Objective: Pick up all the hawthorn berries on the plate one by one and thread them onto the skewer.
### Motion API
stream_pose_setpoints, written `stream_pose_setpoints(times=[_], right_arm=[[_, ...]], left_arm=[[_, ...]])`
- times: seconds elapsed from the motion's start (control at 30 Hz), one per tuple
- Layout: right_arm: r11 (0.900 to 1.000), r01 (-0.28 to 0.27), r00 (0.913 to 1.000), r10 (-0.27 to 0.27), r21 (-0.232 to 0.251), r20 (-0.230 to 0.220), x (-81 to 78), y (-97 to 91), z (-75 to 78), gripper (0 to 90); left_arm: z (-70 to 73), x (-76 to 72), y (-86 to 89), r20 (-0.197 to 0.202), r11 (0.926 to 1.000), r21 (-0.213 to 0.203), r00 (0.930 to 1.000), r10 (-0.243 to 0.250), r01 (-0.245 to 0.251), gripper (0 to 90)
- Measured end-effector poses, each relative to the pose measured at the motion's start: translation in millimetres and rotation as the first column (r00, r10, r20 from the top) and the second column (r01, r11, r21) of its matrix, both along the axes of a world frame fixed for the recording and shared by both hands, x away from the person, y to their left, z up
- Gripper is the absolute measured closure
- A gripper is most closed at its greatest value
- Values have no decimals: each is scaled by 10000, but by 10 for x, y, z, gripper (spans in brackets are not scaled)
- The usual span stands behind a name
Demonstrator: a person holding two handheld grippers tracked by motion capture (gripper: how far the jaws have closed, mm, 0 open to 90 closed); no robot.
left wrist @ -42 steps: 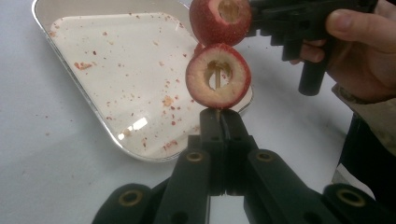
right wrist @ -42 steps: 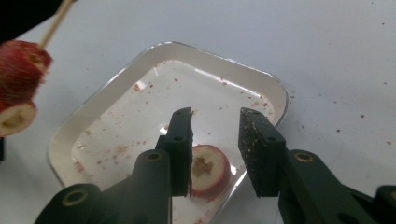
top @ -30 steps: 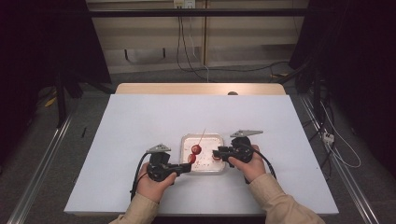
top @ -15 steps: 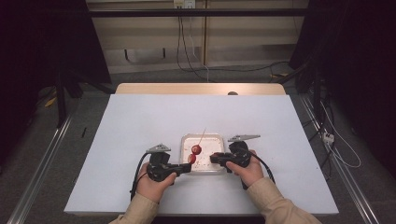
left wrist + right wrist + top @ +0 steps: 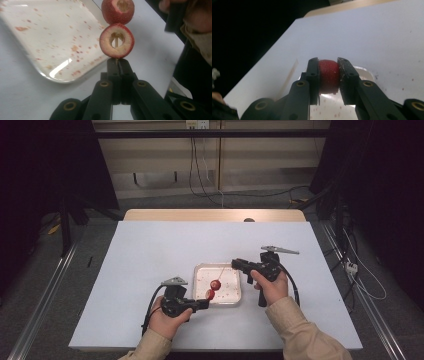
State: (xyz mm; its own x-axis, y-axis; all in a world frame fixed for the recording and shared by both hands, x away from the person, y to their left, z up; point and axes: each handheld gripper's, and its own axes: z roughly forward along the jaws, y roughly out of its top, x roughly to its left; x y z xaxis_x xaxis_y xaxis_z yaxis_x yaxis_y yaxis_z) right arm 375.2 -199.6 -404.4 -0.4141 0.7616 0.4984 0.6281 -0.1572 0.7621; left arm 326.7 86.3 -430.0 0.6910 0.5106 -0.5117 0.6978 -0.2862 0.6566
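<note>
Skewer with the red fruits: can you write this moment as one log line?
left gripper: shut on skewer | fruits on skewer: two | right gripper: shut on red fruit | tray: on table

No legible text, seemingly.

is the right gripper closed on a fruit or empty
Closed on one: in the right gripper view the right gripper clamps a red fruit, both fingers pressing its sides, above the tray.
</note>
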Motion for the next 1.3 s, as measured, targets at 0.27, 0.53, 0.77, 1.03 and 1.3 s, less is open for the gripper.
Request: stream_pose_setpoints(times=[0.27, 0.53, 0.77, 1.03, 1.3], right_arm=[[9997, -200, 9996, 197, 155, 182, -10, 117, 71, 728], [9987, -207, 9996, 198, 467, 204, -17, 139, 52, 727], [9968, -77, 9998, 64, 800, 169, -35, 108, 42, 727], [9951, 59, 9995, -87, 983, 289, -39, 102, 50, 726], [9919, 99, 9996, -130, 1266, 236, -83, 122, 26, 726]], left_arm=[[-22, -49, -93, -84, 9997, 9, 9997, -239, 239, 898], [-21, -41, -68, -8, 9999, -84, 9999, 103, -103, 900], [-16, -32, -38, 127, 9994, -81, 9993, 344, -343, 900], [19, -48, -7, 476, 9975, -155, 9965, 691, -685, 900], [19, -29, 47, 538, 9934, -342, 9923, 1112, -1095, 900]])
